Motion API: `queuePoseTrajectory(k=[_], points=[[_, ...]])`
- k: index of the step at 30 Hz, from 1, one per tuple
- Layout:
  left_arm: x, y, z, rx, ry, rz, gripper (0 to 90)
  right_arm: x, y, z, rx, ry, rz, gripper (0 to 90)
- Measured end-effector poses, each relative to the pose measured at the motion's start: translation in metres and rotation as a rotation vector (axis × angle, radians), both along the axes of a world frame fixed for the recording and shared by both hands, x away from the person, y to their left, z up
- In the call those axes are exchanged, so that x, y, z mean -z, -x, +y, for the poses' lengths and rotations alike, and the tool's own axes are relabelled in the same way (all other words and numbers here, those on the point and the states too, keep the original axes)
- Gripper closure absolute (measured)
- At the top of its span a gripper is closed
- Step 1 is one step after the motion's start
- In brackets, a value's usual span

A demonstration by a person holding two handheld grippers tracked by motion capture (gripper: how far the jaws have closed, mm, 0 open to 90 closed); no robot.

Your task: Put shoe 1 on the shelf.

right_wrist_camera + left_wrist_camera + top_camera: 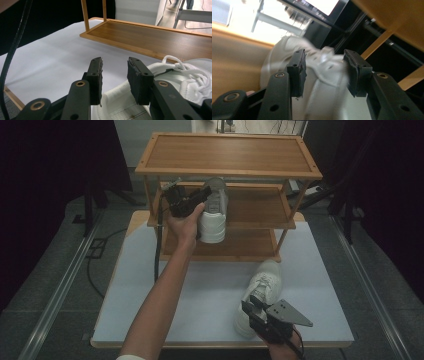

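Looking down: left gripper (192,200) at twelve o'clock, released beside shoe (214,212) on rack (227,170); right gripper (257,312) at five, over second shoe (262,287). Left gripper view: jaws apart, straddling shoe (322,75). Right gripper view: jaws spread, clasping nothing, second shoe (175,80) below.

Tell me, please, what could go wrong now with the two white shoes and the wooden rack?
1. The left hand-held gripper has its jaws apart around the white shoe on the middle shelf, which sits near the shelf's front edge. Pulling back carelessly might drag it off.
2. The right hand-held gripper stands open over the heel of the second shoe. A shallow grip there may slip.
3. Its loose laces could snag on the rack.
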State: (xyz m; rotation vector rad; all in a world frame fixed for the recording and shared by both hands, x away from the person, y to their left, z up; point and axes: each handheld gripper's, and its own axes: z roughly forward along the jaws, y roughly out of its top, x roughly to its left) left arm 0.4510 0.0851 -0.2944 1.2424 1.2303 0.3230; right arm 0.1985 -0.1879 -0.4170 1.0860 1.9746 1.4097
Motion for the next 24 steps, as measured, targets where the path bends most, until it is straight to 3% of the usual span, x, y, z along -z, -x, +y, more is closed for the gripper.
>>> queuePoseTrajectory(k=[1,5,18,24], points=[[-0.003,0.001,0.000,0.031,-0.025,-0.036,52.5,0.000,0.000,0.001,-0.002,0.003,0.001,64.1],[-0.005,0.008,0.000,0.002,-0.016,-0.031,50.2,0.000,0.001,0.003,-0.005,0.007,0.001,64.1],[-0.009,0.030,0.011,0.053,0.012,-0.071,46.4,0.000,0.002,0.004,-0.009,0.009,-0.001,64.1],[-0.012,0.042,0.014,0.088,-0.007,-0.076,44.6,0.000,0.002,0.005,-0.009,0.010,-0.001,64.1]])
